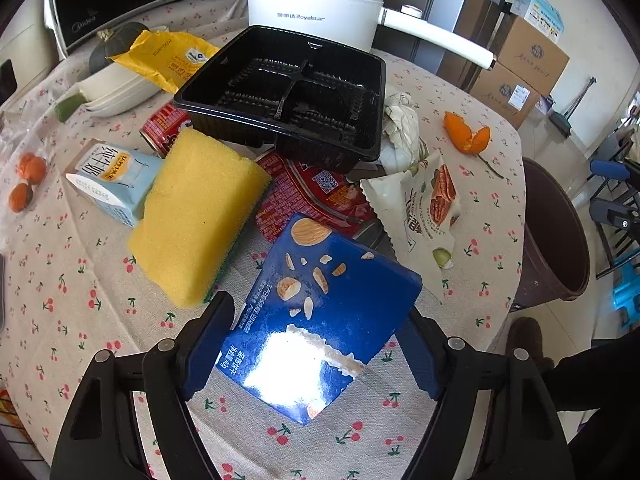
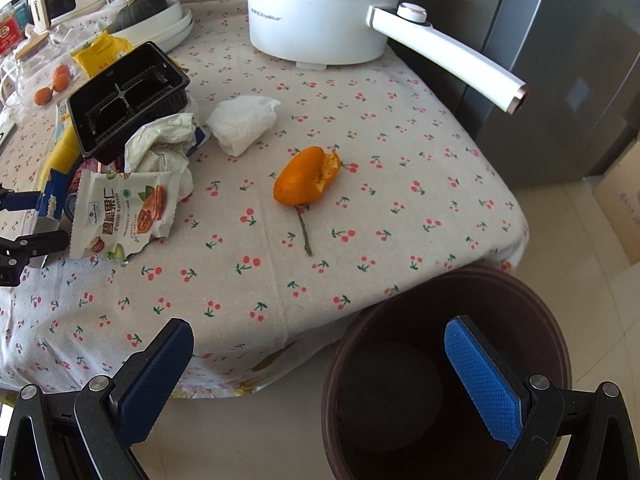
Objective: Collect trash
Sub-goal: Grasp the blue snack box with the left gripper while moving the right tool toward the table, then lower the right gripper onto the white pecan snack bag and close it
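Observation:
My left gripper (image 1: 316,340) is shut on a blue snack box (image 1: 320,320) and holds it over the table; it also shows at the left edge of the right wrist view (image 2: 50,200). My right gripper (image 2: 320,380) is open and empty above the dark brown trash bin (image 2: 440,380), which stands on the floor off the table's edge (image 1: 556,232). Trash on the table: a pecan wrapper (image 2: 120,212), orange peel (image 2: 304,178), a crumpled tissue (image 2: 244,120), crumpled paper (image 2: 160,144), a black plastic tray (image 1: 288,92), a red wrapper (image 1: 312,196), a milk carton (image 1: 112,180).
A yellow sponge (image 1: 196,216), a red can (image 1: 164,128), a yellow bag (image 1: 168,56), white bowls with a squash (image 2: 160,16), small oranges (image 1: 28,176) and a white electric pot (image 2: 324,12) with a long handle sit on the cherry-print tablecloth (image 2: 360,220). Cardboard boxes (image 1: 528,60) stand behind.

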